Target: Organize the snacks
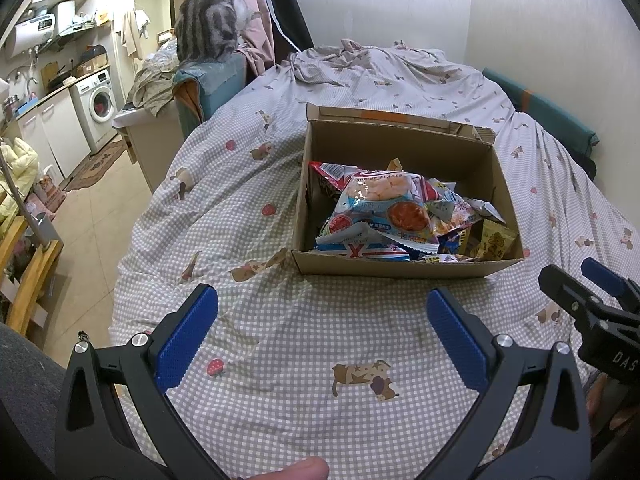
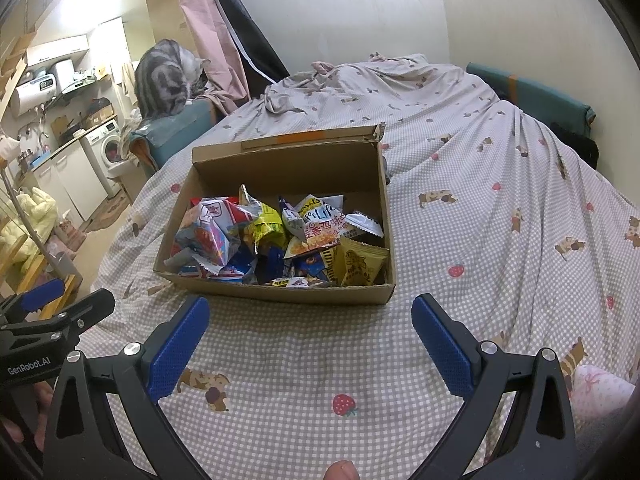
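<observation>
Cardboard box (image 2: 280,292) holds snack packets (image 2: 280,236); left tool (image 1: 322,320) and right tool (image 2: 310,326) gape empty.

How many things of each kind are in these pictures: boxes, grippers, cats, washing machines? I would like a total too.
Cardboard box: 1
Grippers: 2, left gripper and right gripper
Cat: 1
Washing machine: 1
Total: 5
The snack packets in the box overlap too much to count.

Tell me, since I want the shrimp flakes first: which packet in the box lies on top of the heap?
The shrimp flakes bag, the large one with a clear window showing pale crackers, lies uppermost at the left of the cardboard box; the smaller packets sit lower.
</observation>
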`<action>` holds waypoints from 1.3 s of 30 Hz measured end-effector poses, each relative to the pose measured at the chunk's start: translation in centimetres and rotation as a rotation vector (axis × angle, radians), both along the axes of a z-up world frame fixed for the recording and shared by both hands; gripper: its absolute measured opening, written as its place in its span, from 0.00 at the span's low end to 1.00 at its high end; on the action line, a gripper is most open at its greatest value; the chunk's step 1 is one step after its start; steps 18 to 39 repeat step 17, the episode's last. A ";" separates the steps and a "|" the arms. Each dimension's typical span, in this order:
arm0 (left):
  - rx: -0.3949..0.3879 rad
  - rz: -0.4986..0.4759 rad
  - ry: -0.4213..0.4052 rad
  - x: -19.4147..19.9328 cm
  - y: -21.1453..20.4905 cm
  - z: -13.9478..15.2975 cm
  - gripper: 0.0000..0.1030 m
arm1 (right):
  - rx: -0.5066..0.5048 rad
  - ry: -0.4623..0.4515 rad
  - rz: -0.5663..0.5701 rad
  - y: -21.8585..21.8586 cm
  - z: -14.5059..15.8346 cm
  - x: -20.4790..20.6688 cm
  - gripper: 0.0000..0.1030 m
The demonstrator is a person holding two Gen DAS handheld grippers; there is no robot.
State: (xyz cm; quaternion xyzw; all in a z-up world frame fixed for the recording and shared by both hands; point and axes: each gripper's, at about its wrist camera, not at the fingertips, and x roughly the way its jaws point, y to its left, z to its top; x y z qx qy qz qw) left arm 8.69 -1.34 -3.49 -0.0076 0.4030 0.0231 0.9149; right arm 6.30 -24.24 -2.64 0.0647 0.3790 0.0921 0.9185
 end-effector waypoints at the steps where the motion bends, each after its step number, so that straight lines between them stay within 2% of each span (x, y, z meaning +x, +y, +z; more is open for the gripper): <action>1: -0.001 0.000 0.000 0.0 0.0 0.0 1.00 | 0.000 -0.001 0.000 0.0 0.0 0.0 1.00; 39: -0.007 0.009 0.010 -0.1 0.1 -0.1 1.00 | -0.002 -0.001 0.002 0.2 0.3 -0.2 1.00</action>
